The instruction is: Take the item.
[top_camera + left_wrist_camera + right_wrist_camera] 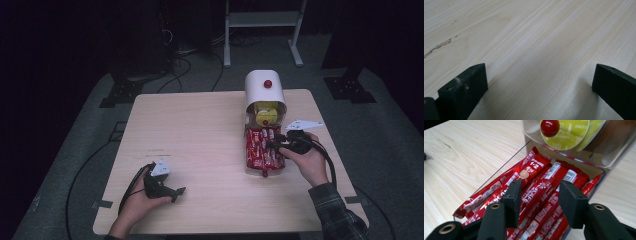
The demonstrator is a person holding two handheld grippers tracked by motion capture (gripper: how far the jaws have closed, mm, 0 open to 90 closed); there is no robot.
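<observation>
Light wooden table [200, 130] on grey carpet, dark room beyond the far edge. Wide bare wood across the left and middle, nothing standing between the two hands.

Left gripper [176, 191] held low near the near-left corner, close to the near edge, jaws pointing right along the tabletop. Seen in the left gripper view [539, 82] with jaws spread wide and released, bare wood grain between them, nothing grasped. Left hand [137, 200] wrapped round the handle, black cable looping back toward the left edge.

White dispenser [265, 97] standing toward the far-right part of the table, its back close to the far edge, a red knob [268, 83] on the curved lid. Yellow capsules [266, 114] visible under the raised lid. Clear drawer [499, 173] pulled out toward the near side, packed with red coffee stick packets [260, 147], a second red knob at its near end.

Right gripper [274, 141] hovering over the packets from the right side, right hand [310, 160] behind it, plaid sleeve [335, 215] close to the right edge. In the right gripper view [540, 201], jaws parted, released, straddling several packets lengthwise just above them; contact with the packets not clear. Narrow strip of bare table between drawer and right edge.
</observation>
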